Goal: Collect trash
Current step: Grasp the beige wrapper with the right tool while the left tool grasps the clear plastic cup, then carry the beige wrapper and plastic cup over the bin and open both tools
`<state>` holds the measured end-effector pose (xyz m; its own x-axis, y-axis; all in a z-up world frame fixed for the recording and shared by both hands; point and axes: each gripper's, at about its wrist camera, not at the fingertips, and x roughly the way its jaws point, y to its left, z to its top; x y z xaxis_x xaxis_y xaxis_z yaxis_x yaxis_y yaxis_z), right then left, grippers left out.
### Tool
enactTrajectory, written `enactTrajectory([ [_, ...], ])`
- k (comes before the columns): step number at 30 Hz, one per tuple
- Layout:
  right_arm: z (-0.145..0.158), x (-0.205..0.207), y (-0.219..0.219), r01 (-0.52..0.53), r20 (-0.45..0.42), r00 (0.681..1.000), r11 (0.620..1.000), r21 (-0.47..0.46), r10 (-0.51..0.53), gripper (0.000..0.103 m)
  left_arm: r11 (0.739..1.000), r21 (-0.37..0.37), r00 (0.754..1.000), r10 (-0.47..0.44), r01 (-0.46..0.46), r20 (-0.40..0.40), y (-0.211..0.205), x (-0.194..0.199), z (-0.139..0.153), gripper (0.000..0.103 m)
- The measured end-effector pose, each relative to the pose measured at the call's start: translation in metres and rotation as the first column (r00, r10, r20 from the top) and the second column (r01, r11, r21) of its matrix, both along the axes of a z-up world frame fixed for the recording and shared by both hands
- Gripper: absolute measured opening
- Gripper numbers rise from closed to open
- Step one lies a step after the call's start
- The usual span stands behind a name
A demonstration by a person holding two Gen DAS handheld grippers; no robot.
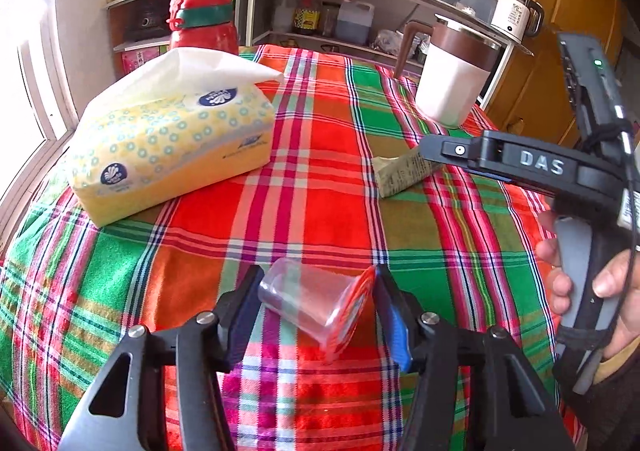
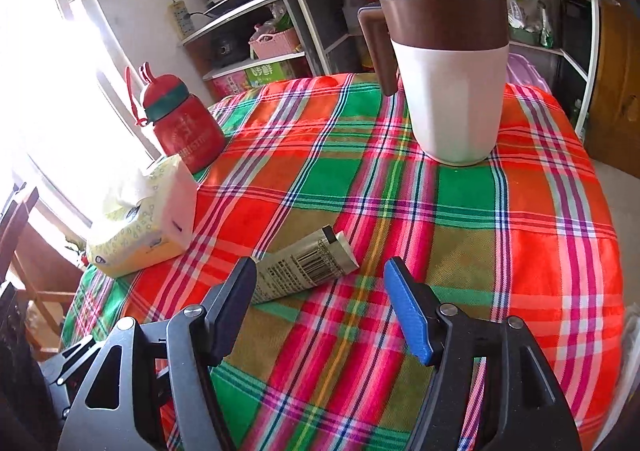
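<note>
Here, two hand-held grippers work over a plaid tablecloth to collect trash.

From largest to smallest: a tissue pack, a brown-and-white mug and a red bottle stand by as non-trash. The right gripper hangs released near a squeezed tube, nothing between its jaws. The left gripper brackets a clear plastic cup lying on its side, fingers at its ends; firm contact cannot be told. Judged risk: the thin cup may crumple or squirt out endwise.
</note>
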<state>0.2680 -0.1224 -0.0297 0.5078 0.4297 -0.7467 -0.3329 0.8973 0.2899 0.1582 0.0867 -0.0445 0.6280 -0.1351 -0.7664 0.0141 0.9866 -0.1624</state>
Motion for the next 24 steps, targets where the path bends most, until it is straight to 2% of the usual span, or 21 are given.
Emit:
enactTrajectory([
  [6, -0.005, 0.011, 0.017, 0.012, -0.017, 1.0, 1.0, 0.0, -0.012, 0.067, 1.0, -0.016, 1.0, 0.015, -0.015, -0.002, 0.007, -0.001, 0.0, 0.057],
  [13, -0.013, 0.013, 0.033, 0.028, -0.02, 0.999, 0.998, -0.052, -0.029, 0.066, 1.0, -0.016, 1.0, -0.003, 0.003, 0.001, 0.005, -0.004, 0.0, 0.057],
  [16, -0.013, 0.007, 0.035, 0.029, -0.013, 0.999, 0.997, -0.065, -0.03, 0.055, 1.0, -0.011, 1.0, -0.009, 0.009, 0.003, 0.004, -0.006, 0.001, 0.057],
  [19, -0.013, 0.002, 0.035, 0.028, 0.01, 1.0, 0.996, -0.084, -0.027, 0.052, 1.0, -0.004, 1.0, -0.013, 0.013, 0.006, 0.002, -0.005, 0.0, 0.057],
  [20, -0.013, 0.001, 0.034, 0.035, 0.012, 0.999, 0.995, -0.089, -0.034, 0.028, 1.0, -0.01, 1.0, -0.015, 0.015, 0.008, 0.002, -0.004, 0.0, 0.05],
  [22, -0.015, 0.0, 0.032, 0.037, 0.002, 0.999, 0.996, -0.078, -0.037, 0.027, 1.0, -0.014, 1.0, -0.018, 0.018, 0.009, 0.003, -0.004, 0.0, 0.043],
  [24, -0.015, -0.002, 0.031, 0.024, 0.0, 1.0, 0.998, -0.066, -0.024, 0.025, 1.0, -0.022, 1.0, -0.018, 0.018, 0.012, 0.003, -0.004, 0.001, 0.043],
])
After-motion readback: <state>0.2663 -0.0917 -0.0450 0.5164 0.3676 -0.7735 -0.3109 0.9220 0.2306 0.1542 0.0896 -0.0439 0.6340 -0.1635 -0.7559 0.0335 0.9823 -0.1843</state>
